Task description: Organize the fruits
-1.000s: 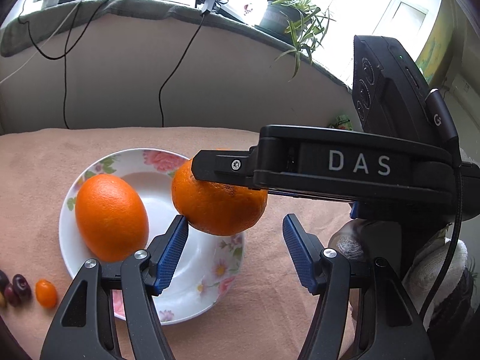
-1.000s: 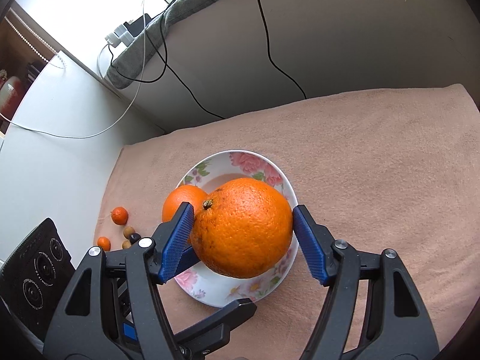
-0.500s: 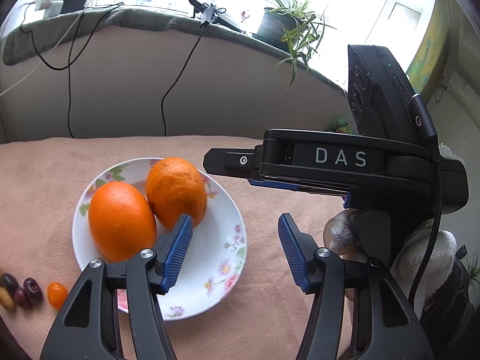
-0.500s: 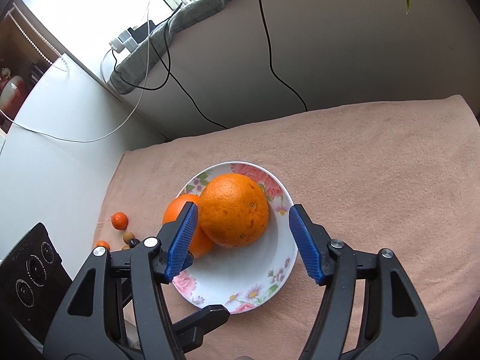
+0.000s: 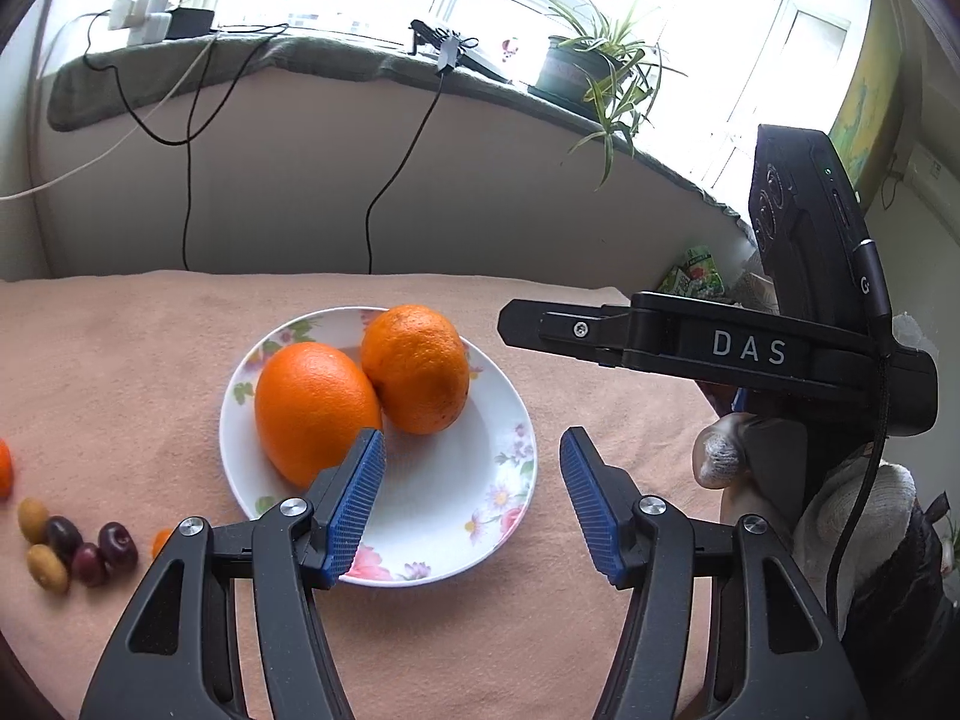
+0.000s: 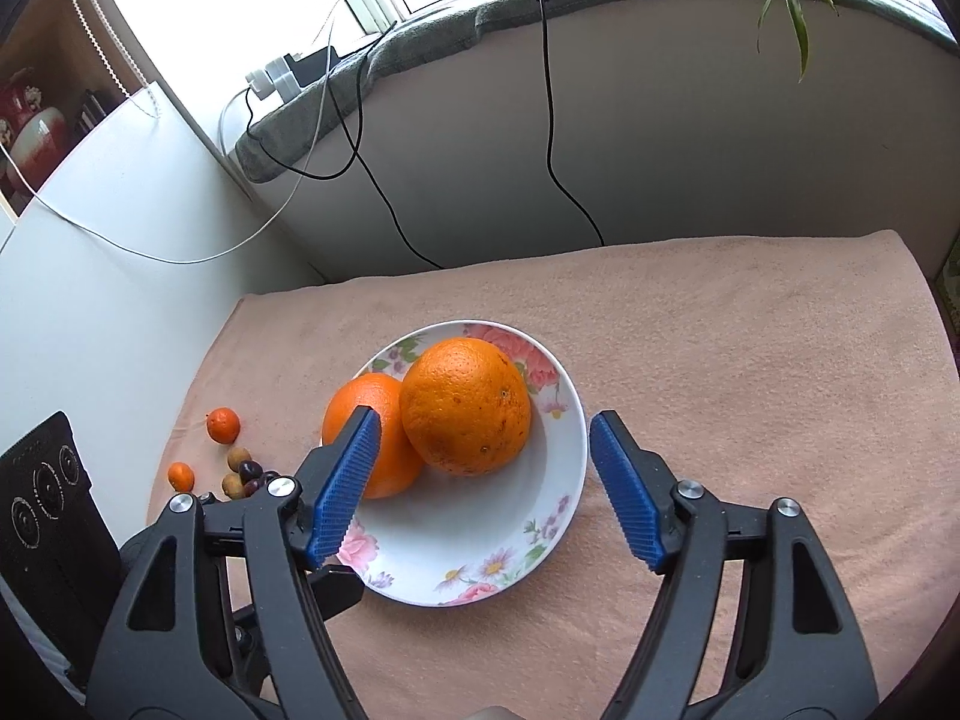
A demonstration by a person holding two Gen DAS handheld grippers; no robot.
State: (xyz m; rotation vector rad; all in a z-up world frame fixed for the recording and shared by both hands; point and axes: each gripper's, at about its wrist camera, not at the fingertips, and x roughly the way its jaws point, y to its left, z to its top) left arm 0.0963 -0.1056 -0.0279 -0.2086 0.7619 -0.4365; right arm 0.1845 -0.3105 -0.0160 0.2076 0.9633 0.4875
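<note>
Two large oranges lie side by side in a white floral plate [image 5: 420, 516] on the peach cloth: one at the left [image 5: 312, 408] and one behind it at the right [image 5: 417, 369]. In the right wrist view the plate [image 6: 540, 516] holds the same oranges, the nearer [image 6: 465, 405] and the farther [image 6: 366, 426]. My left gripper [image 5: 471, 501] is open and empty over the plate's near side. My right gripper [image 6: 483, 489] is open and empty, raised above the plate; its black body [image 5: 720, 354] shows in the left wrist view.
Small fruits lie on the cloth left of the plate: dark cherries [image 5: 90, 546], tan ones [image 5: 45, 567], kumquats [image 6: 180, 476] and a small mandarin [image 6: 223, 425]. A wall with hanging cables stands behind the table. A white cabinet [image 6: 90, 276] borders the left side.
My right gripper opened and let its orange down into the plate beside the first one, then drew back and up. My left gripper stayed open and pulled back slightly.
</note>
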